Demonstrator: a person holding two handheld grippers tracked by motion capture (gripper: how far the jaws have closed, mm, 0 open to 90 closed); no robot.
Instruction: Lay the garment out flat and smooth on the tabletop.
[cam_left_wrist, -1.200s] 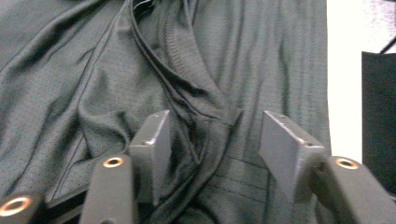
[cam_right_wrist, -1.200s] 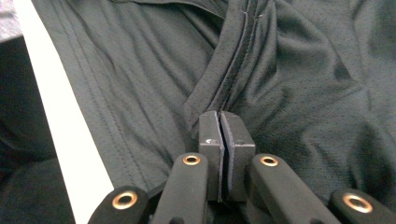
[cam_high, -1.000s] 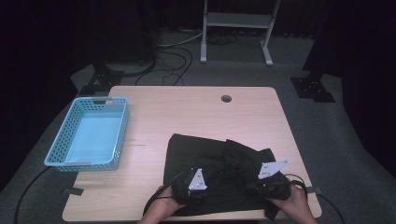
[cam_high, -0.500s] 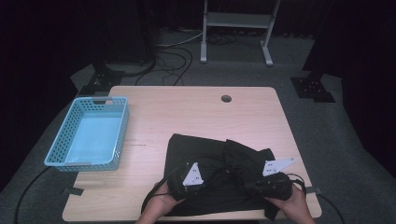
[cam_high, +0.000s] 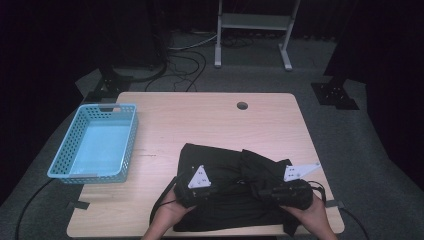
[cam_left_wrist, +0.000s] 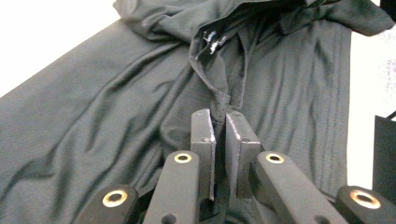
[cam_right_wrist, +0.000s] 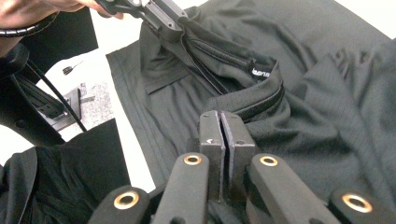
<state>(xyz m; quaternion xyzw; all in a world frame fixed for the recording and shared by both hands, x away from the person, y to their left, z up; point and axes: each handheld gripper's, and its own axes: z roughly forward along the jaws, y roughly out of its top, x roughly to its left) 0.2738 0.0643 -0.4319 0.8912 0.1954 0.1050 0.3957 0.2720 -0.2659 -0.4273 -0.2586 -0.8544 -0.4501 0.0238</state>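
Black shirt (cam_high: 235, 192) lies rumpled on the near right part of the table (cam_high: 200, 125), well to the right of the blue basket (cam_high: 95, 142) at the table's left edge. Left gripper (cam_left_wrist: 219, 133) sits over the shirt's near left part, jaws just closed down, pinching the collar edge between the pads. Right gripper (cam_right_wrist: 223, 128) sits over the shirt's near right part, jaws pressed together on a fold of the collar band near the label. Left hand (cam_high: 167, 215) and right hand (cam_high: 310, 215) come in at the near edge, beside the shirt.
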